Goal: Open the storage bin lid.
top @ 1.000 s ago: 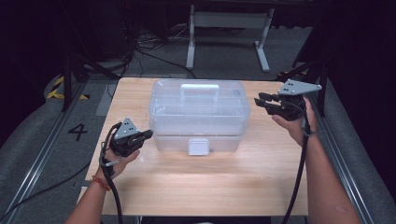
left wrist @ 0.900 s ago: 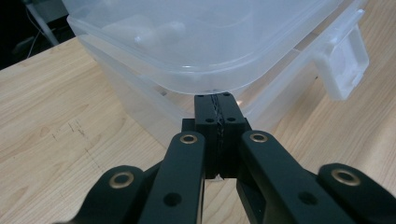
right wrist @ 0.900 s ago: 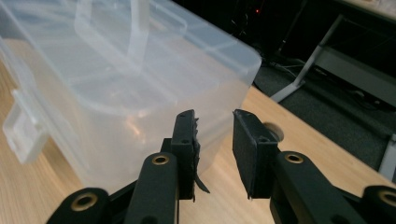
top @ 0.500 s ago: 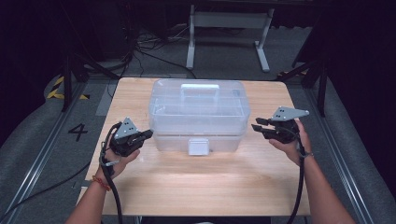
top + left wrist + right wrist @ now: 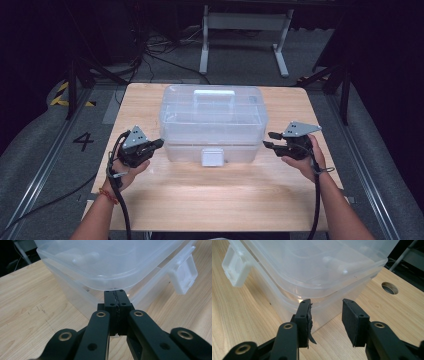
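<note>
A clear plastic storage box (image 5: 212, 122) with a lid, a white top handle (image 5: 214, 94) and a white front latch (image 5: 211, 156) stands in the middle of the wooden table (image 5: 210, 195). My left gripper (image 5: 159, 143) rests on the table at the box's front left corner, jaws shut with nothing between them, tips just under the lid rim (image 5: 117, 286). My right gripper (image 5: 268, 140) is low at the box's front right corner (image 5: 319, 317). Its jaws have just been opening and stand apart, nothing between the pads (image 5: 349, 320).
A round hole (image 5: 389, 287) is cut in the tabletop near the right rear corner. Behind the table stand a white metal frame (image 5: 245, 30) and cables on the grey floor. A floor marking "4" (image 5: 83, 141) lies to the left.
My right gripper came down from beside the lid to table level at the box's right front corner, and its jaws parted. The left gripper stayed put.
</note>
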`<state>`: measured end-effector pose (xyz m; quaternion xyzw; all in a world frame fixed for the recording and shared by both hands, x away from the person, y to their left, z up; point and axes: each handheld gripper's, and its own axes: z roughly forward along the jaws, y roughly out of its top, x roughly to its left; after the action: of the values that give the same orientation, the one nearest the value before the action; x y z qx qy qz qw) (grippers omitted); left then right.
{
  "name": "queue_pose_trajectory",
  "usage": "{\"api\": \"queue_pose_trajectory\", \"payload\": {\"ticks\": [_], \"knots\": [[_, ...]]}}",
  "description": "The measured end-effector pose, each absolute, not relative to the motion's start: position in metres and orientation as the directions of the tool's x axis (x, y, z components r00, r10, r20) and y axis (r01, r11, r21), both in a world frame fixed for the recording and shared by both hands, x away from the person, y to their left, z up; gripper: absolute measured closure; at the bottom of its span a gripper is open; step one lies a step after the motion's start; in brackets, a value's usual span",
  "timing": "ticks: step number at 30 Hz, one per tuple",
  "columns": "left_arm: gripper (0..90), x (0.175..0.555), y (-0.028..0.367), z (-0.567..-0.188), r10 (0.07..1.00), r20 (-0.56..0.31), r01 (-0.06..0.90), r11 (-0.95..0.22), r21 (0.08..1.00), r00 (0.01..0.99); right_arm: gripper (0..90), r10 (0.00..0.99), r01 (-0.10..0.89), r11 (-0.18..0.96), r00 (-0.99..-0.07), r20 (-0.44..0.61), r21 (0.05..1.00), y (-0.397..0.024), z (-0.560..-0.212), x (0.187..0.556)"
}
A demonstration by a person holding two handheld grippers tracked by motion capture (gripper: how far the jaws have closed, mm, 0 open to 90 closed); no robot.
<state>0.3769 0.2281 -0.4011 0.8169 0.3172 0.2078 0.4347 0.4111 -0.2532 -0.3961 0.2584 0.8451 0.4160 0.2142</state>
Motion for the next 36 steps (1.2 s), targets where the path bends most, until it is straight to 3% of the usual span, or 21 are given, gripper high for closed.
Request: {"api": "queue_pose_trajectory", "payload": {"ticks": [14,36], "knots": [[89.3,0.377,0.228,-0.401,0.697,0.066,0.332,-0.419,0.845,0.714,51.4,0.636,0.228,0.480,-0.756,-0.158,0.847,-0.252,-0.397,0.411],[85.9,0.378,0.231,-0.404,0.706,0.063,0.344,-0.419,0.841,0.706,54.3,0.674,0.113,0.411,-0.706,-0.218,0.905,-0.246,-0.385,0.405]]}}
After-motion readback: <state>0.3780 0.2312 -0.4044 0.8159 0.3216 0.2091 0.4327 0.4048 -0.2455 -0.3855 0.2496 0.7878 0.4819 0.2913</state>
